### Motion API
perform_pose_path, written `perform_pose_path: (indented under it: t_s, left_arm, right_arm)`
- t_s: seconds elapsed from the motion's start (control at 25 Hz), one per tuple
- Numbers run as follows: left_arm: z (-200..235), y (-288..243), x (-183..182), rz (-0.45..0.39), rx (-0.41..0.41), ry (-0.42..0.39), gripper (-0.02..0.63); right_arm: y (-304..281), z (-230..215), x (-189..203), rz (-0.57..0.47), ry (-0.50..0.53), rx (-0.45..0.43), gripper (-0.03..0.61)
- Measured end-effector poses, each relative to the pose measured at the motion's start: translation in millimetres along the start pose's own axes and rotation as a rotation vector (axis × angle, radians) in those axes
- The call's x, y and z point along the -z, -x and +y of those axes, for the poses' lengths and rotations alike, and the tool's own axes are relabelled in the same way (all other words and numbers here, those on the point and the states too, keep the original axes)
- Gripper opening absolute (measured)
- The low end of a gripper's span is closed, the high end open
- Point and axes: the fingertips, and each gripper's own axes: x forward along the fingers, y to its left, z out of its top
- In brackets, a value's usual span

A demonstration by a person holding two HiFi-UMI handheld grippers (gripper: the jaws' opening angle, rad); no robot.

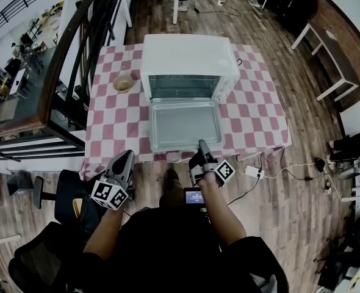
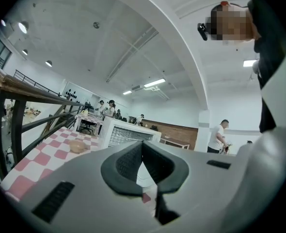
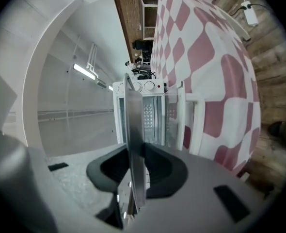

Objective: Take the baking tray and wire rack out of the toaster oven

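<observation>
Head view: the baking tray [image 1: 185, 124] lies in front of the toaster oven [image 1: 189, 60], long axis crosswise. The right gripper [image 1: 202, 145] meets its near edge; the left gripper [image 1: 125, 157] stands apart, leftward.

Left gripper view: jaws pressed together, empty.

Right gripper view: jaws pinch the tray's rim.

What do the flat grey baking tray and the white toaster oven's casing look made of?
Flat grey baking tray: likely thin sheet metal, dull silvery; its edge shows as a thin gleaming strip in the right gripper view. White toaster oven: smooth painted metal, possibly plastic; even matt white.
</observation>
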Motion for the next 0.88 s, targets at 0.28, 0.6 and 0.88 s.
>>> perform_pose_path:
  t_s: [0.28,0.6,0.88]
  left_arm:
    - [-20.1,-11.3,7.8,0.007,0.027,-0.049,-0.007]
    - [-48.7,-45.4,25.0,0.029,0.079,-0.060,-0.007]
    - [-84.5,-87.2,29.0,0.045,0.168,-0.096,-0.007]
  right_arm:
    - [55.6,16.1,-20.8,-0.053,0.028,-0.009,0.087]
    - [110.0,30.8,-69.0,-0.161,0.061,-0.016,0.087]
    - [139.6,39.0,-120.2,-0.258,0.082,-0.017,0.087]
